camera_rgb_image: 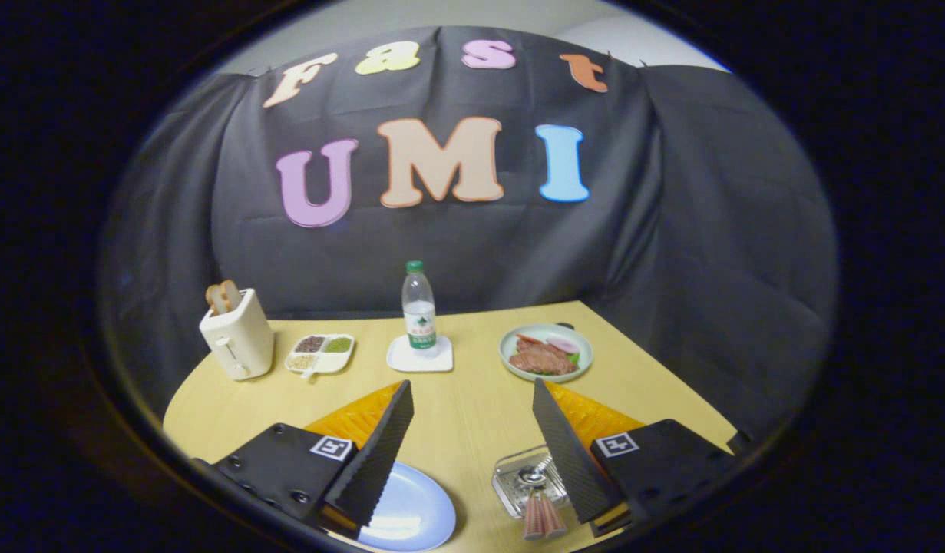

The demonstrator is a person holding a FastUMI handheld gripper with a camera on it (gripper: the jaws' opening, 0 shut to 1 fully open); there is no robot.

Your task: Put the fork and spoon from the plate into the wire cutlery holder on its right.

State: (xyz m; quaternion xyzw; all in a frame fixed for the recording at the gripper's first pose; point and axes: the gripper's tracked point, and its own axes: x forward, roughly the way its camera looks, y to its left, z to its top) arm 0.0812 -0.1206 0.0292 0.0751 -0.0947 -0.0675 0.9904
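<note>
My gripper [472, 384] hangs open above the wooden table [472, 430], its fingers wide apart and nothing between them. A pale blue plate [414, 514] lies close below, partly hidden by the left finger [380, 453]; the part that shows is bare. To its right stands the wire cutlery holder [522, 480], half hidden by the right finger [568, 453]. Two pinkish-brown cutlery handles [541, 516] stick out of the holder toward me; I cannot tell which is the fork and which the spoon.
Farther back on the table stand a cream toaster [238, 338] holding bread, a divided white dish [321, 353] of grains, a water bottle [419, 307] on a white coaster [420, 359], and a green plate of food [546, 353]. The table's right edge runs diagonally.
</note>
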